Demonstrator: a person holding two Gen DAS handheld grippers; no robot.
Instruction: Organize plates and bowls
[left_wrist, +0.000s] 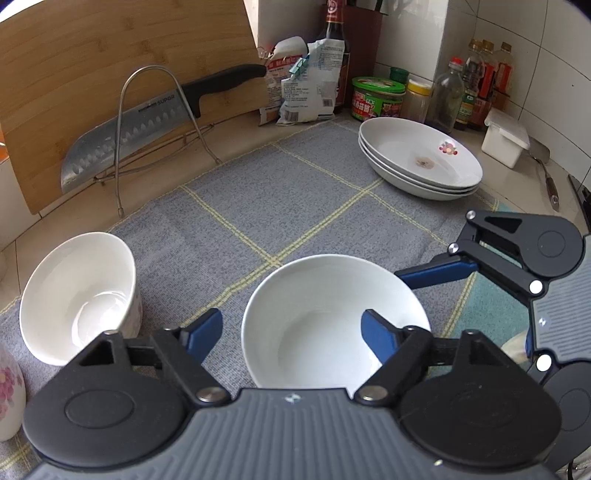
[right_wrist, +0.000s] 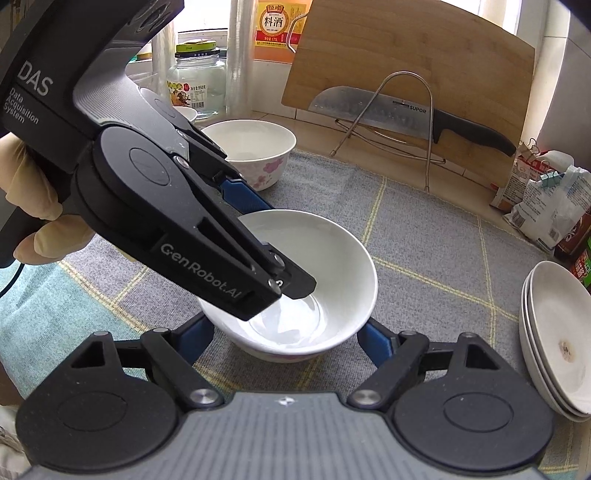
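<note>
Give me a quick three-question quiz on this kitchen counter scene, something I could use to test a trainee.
1. Multiple choice: how many plates are in the stack of plates? A two, B three, C five.
2. True or false: the knife lies flat on the checked cloth.
3. Missing word: one of the fingers of the left gripper hangs inside the near white ____.

Key
1. B.
2. False: the knife rests in the wire rack.
3. bowl.
</note>
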